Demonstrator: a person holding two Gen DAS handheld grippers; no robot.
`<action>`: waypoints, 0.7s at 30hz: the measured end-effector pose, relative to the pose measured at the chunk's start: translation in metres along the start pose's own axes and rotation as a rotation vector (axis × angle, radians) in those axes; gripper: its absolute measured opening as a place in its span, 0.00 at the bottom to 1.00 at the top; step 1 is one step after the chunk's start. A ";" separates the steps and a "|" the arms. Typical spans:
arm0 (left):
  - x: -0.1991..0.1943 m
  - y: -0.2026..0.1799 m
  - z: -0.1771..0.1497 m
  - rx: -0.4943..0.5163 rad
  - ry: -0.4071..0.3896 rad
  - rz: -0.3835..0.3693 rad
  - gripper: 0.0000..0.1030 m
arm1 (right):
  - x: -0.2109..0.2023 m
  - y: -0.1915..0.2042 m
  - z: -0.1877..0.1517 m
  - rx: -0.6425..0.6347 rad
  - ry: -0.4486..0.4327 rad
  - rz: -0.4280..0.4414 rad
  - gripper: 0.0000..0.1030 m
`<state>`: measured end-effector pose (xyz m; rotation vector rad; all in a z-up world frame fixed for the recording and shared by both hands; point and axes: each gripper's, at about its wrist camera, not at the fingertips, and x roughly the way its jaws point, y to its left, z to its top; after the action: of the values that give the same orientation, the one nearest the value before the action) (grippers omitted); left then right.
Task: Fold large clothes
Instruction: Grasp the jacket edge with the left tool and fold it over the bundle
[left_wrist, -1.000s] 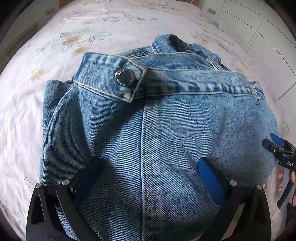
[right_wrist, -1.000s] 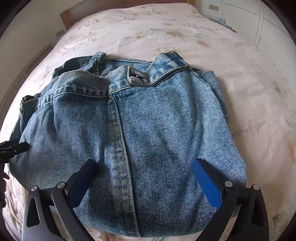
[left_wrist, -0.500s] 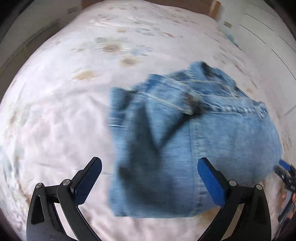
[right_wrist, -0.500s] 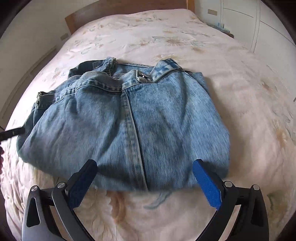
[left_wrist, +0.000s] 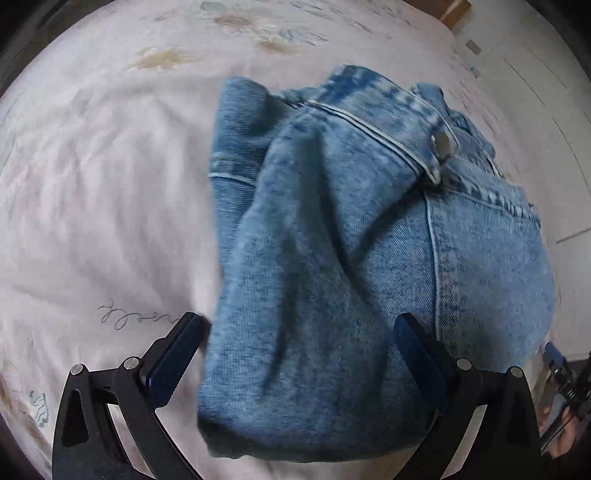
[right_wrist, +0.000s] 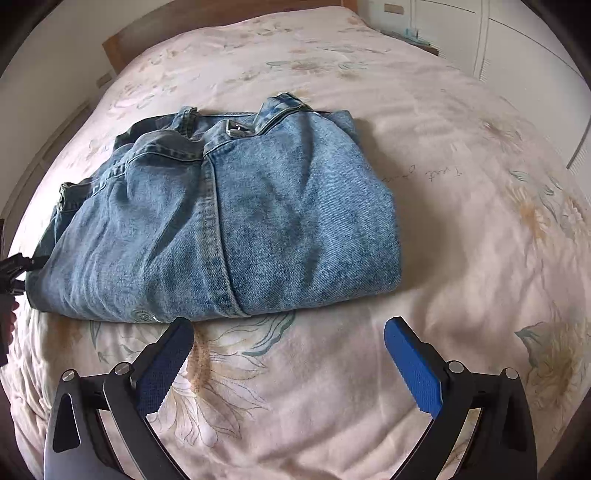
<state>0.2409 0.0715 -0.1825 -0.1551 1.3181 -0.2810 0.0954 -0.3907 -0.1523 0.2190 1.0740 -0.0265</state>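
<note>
Our left gripper (left_wrist: 299, 350) is spread wide, holding nothing, low over the folded denim jacket (left_wrist: 369, 277). Our right gripper (right_wrist: 288, 350) is spread too, empty, over bare bedspread (right_wrist: 461, 240); jacket (right_wrist: 229, 221) lies at 11 o'clock.

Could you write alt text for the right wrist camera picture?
A folded, faded blue denim garment lies on a floral cream bedspread. In the foreground the right gripper, black with blue-padded fingers, is open and empty, clear of the cloth.
</note>
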 end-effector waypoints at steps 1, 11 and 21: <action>0.002 -0.004 -0.001 0.008 -0.002 0.013 0.99 | 0.000 0.000 0.000 0.003 -0.001 -0.001 1.00; 0.005 -0.028 0.010 -0.012 0.050 -0.083 0.32 | -0.001 0.002 0.002 0.012 -0.006 0.011 1.00; -0.053 -0.074 0.033 0.023 0.004 -0.150 0.12 | -0.001 -0.011 -0.002 0.079 -0.001 0.038 1.00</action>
<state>0.2522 0.0146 -0.1055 -0.2339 1.3091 -0.4238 0.0917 -0.4013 -0.1537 0.3103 1.0687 -0.0350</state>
